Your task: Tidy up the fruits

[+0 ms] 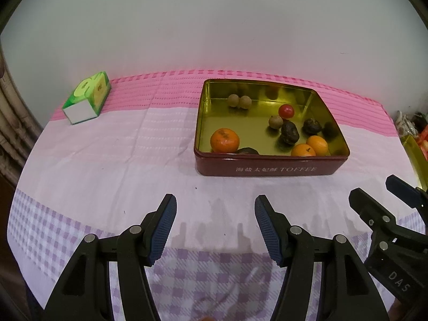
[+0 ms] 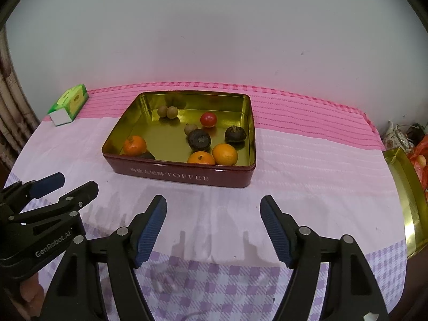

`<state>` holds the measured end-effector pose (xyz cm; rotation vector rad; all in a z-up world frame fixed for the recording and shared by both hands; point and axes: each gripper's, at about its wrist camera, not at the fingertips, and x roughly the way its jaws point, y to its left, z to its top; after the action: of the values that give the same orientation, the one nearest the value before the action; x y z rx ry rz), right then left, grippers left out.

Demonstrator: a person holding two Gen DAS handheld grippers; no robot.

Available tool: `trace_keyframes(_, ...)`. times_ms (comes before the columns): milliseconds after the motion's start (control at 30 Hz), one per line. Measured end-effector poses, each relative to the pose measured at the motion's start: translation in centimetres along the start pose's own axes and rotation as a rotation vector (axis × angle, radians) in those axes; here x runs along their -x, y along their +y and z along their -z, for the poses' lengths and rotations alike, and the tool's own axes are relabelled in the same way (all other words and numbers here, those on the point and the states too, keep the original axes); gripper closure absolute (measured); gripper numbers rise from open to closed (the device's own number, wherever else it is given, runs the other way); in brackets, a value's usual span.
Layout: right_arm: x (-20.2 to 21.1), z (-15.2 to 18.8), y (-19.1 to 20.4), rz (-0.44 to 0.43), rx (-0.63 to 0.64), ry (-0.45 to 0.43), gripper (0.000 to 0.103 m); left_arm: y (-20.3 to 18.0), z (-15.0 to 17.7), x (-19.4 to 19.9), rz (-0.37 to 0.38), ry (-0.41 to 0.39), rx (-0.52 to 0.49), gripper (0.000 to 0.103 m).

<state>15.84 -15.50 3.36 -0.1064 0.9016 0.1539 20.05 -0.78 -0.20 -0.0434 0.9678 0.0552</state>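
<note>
Both tongs, left point(image 1: 215, 227) and right point(image 2: 214, 227), hang spread and empty over the table's near edge. Beyond them, mid-table, the dark red rectangular toffee tin point(image 2: 187, 178) holds all the visible fruit: three orange mandarins point(image 2: 225, 154), a red cherry tomato point(image 2: 208, 119) and small brown and dark fruits (kinds unclear). This fits either gathered fruit or fruit awaiting sorting. A gold tin point(image 2: 409, 195) at the right edge is cut off.

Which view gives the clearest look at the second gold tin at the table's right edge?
The right wrist view: the gold tin shows its long rim and inner wall. The left wrist view catches only a cut-off sliver behind the right tool.
</note>
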Motion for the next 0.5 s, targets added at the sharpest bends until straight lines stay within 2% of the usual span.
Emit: trace_keyframes(500, 0.44, 0.39, 0.28, -0.002, 0.012, 0.005, 0.033, -0.14, 0.38, 0.69, 0.000, -0.001, -0.002, 0.041)
